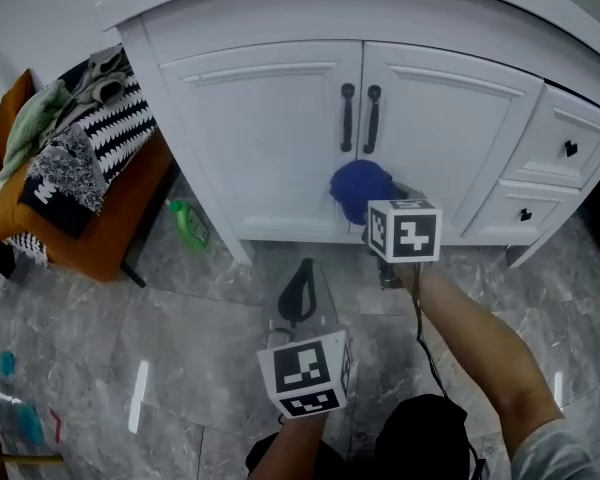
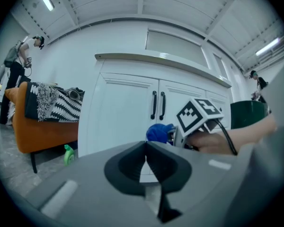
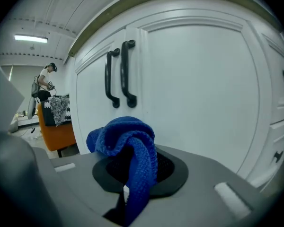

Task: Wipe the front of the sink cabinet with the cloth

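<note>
An orange bench piled with patterned clothes stands near a green bottle.

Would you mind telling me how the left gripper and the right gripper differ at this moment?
The right gripper is shut on the blue cloth; the left gripper is shut on nothing. The right gripper is up close to the cabinet door, while the left gripper hangs further back over the floor. Both carry a marker cube.

Left gripper and right gripper are cased in grey, each capped by a white cube with black squares; a black cable is trailed, a grey sleeve worn.
</note>
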`<control>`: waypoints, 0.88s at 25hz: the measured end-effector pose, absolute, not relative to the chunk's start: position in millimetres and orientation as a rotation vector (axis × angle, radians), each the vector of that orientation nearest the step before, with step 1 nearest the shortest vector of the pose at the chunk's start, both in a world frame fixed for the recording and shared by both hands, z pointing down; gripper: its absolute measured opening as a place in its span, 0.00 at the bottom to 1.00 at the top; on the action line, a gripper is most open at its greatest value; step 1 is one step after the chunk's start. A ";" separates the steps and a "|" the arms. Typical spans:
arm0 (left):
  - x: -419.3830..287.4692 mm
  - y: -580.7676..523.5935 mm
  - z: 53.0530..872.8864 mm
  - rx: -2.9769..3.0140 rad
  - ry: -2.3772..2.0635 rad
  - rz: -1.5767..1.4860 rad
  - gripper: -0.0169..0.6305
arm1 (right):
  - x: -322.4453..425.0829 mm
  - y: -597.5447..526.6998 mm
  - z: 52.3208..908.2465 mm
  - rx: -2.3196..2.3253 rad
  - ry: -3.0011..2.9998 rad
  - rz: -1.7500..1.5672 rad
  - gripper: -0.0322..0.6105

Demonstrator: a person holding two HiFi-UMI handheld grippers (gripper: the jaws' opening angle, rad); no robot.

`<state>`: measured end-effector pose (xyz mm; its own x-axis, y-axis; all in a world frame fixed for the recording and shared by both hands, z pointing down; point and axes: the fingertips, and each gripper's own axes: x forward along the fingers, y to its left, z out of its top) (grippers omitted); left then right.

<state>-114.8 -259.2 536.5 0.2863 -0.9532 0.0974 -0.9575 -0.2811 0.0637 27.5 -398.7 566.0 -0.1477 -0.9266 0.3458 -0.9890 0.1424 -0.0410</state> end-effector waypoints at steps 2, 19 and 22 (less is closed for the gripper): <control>-102.9 -260.5 536.6 2.443 -1.812 0.058 0.04 | 53.9 -396.0 568.5 1.917 -2.149 0.386 0.15; 1.9 -272.0 565.2 2.608 -1.681 0.220 0.04 | 265.7 -340.9 587.1 2.083 -1.877 0.304 0.14; 4.2 -273.1 581.3 2.591 -1.669 0.282 0.04 | 274.6 -321.0 591.6 2.028 -1.848 0.189 0.13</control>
